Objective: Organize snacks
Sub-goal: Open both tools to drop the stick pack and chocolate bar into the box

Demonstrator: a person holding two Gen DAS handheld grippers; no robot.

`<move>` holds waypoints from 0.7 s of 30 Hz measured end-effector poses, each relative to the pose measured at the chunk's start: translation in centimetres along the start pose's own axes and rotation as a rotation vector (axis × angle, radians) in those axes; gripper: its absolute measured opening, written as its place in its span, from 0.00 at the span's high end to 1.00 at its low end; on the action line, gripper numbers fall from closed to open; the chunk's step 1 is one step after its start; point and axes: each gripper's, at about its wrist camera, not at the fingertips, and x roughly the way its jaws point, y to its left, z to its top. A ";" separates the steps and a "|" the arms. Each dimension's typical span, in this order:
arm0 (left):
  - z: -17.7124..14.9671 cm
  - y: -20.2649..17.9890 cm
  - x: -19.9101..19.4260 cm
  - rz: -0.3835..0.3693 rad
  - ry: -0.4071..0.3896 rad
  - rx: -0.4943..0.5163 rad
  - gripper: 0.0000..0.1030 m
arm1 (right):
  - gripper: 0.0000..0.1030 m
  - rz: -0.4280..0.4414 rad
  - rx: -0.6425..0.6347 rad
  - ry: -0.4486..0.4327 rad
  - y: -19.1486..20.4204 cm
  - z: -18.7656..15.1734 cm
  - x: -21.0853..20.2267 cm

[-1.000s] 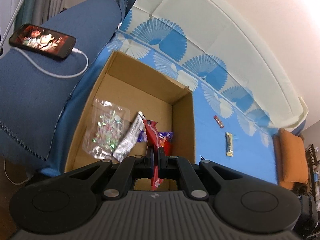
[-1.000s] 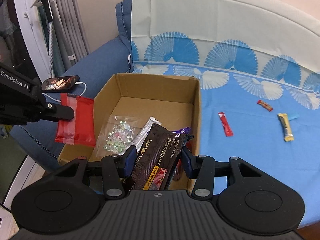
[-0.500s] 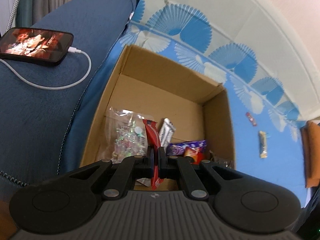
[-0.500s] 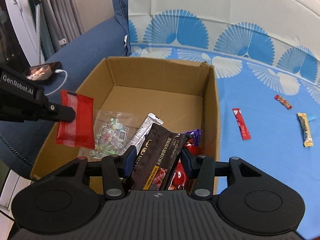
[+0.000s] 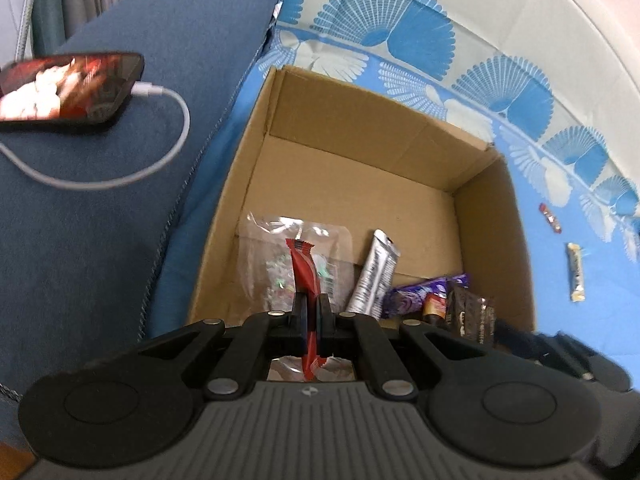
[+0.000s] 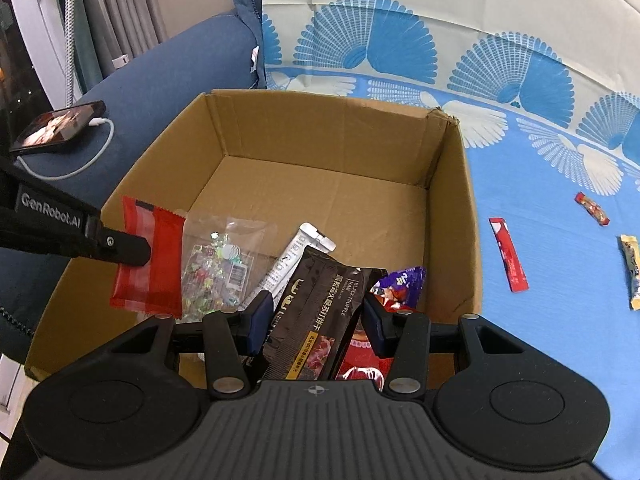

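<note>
Snacks, left wrist view: red packet (image 5: pixel 304 270) pinched edge-on in left gripper (image 5: pixel 311 310) above cardboard box (image 5: pixel 516 248); clear candy bag (image 5: pixel 276 256), silver stick (image 5: pixel 374 276) inside. Right wrist view: right gripper (image 6: pixel 316 318) clamped black truffle packet (image 6: pixel 316 316) over box's near edge; red stick (image 6: pixel 508 254) on blue sheet (image 6: pixel 560 264).

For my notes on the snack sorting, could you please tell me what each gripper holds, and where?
Left gripper: red packet, pinched at one side edge. Right gripper: black truffle ham packet, clamped across its lower middle, above the cardboard box.
</note>
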 end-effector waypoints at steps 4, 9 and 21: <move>0.2 0.0 -1.4 0.033 -0.045 -0.012 0.00 | 0.09 -0.012 -0.009 -0.062 -0.3 0.5 -1.3; -2.0 0.3 -4.1 0.048 -0.065 -0.060 0.00 | 0.07 -0.042 -0.105 -0.129 0.3 -0.7 -5.3; -12.3 -2.1 -10.5 0.141 -0.047 0.065 0.00 | 0.04 -0.054 -0.033 -0.137 1.3 -8.1 -15.1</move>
